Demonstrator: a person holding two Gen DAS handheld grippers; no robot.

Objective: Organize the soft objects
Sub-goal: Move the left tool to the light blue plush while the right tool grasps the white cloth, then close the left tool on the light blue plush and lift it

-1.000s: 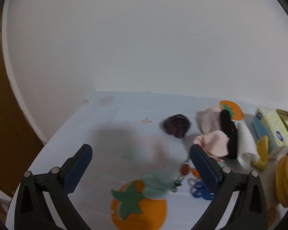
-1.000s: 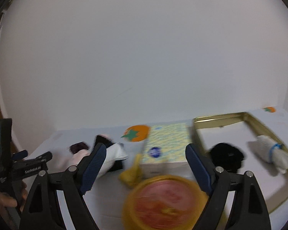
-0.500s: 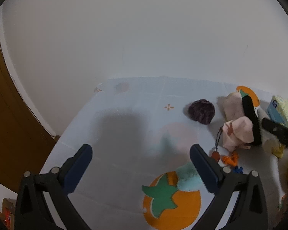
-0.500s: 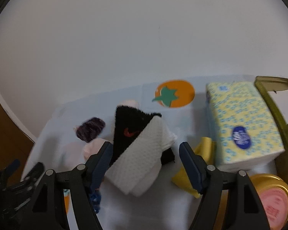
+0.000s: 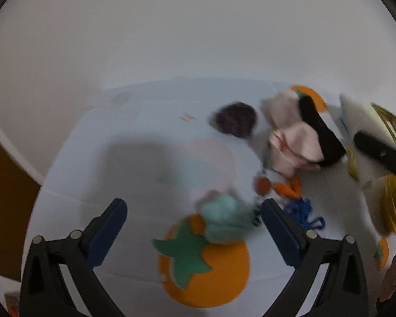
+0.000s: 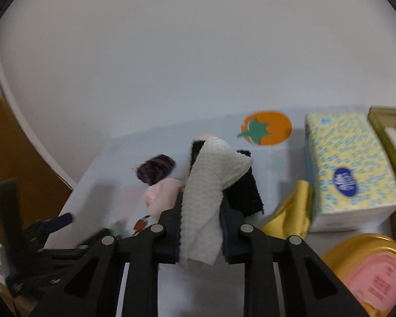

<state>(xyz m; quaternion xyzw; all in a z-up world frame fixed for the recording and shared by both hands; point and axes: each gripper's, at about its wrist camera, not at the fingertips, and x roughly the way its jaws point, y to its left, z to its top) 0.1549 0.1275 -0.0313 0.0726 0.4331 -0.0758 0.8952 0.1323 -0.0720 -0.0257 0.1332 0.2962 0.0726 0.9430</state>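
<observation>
My right gripper (image 6: 200,208) is shut on a white waffle cloth (image 6: 211,174), which stands up between the fingers over a black sock (image 6: 244,187). A pink cloth (image 6: 161,194) and a dark purple knit ball (image 6: 155,170) lie to its left. My left gripper (image 5: 192,208) is open and empty above a mint green soft piece (image 5: 224,222) lying on an orange fruit print. In the left wrist view the purple ball (image 5: 236,121), pink cloth (image 5: 295,145) and black sock (image 5: 319,132) lie farther back right.
A yellow patterned tissue pack (image 6: 348,169), a yellow cloth (image 6: 293,211), a gold-rimmed tin with pink lid (image 6: 367,272) and a gold tray edge (image 6: 390,137) sit to the right. Orange and blue small items (image 5: 293,198) lie near the left gripper. A wall stands behind.
My right gripper has closed on the white waffle cloth. The left gripper has dipped closer to the mint green piece.
</observation>
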